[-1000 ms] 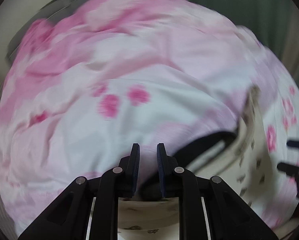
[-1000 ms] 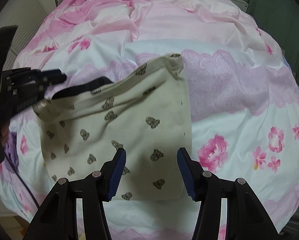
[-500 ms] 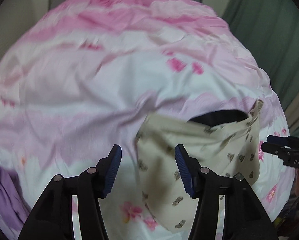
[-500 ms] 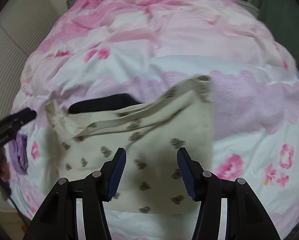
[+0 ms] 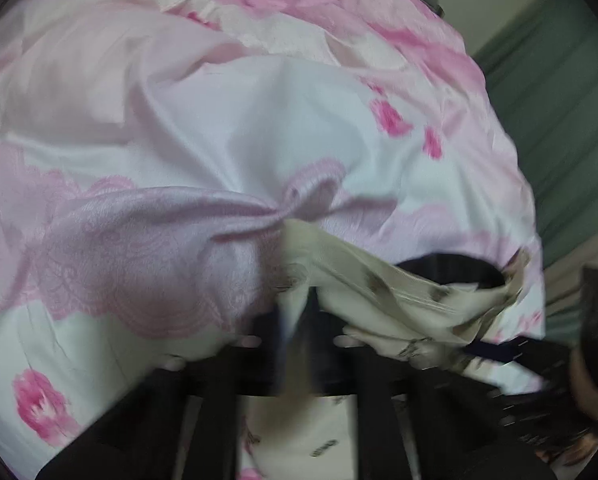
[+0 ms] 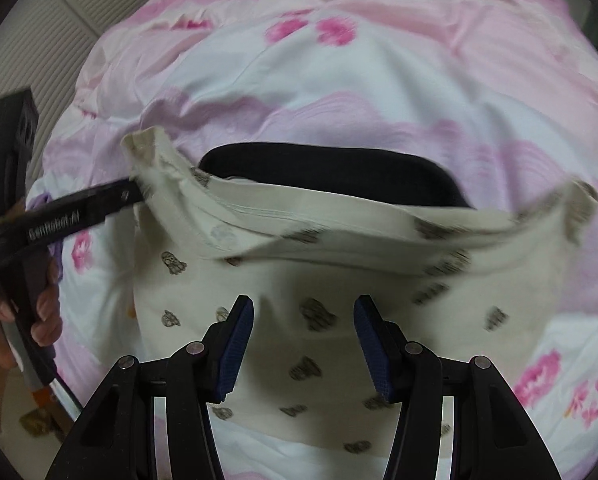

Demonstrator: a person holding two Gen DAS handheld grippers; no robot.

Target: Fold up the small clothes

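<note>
Left hand-held gripper [image 6: 133, 194], pitched steeply down, has just clamped its jaws onto the left waistband corner of the garment [image 6: 307, 280]. Right hand-held gripper [image 6: 303, 344] hovers above the cloth, jaws apart, holding nothing. No containers in view. Garment: cream shorts, small dark print, black inner waistband, lying on the pink floral bed [image 6: 339, 92].

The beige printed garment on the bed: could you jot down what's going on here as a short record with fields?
surface: pink floral bedspread
garment: beige printed garment with a black waistband, lying on the bedspread
left gripper: has just been closing; shut on the garment's upper left corner
right gripper: open, above the garment's middle, nothing held
fold status: not yet folded over
</note>
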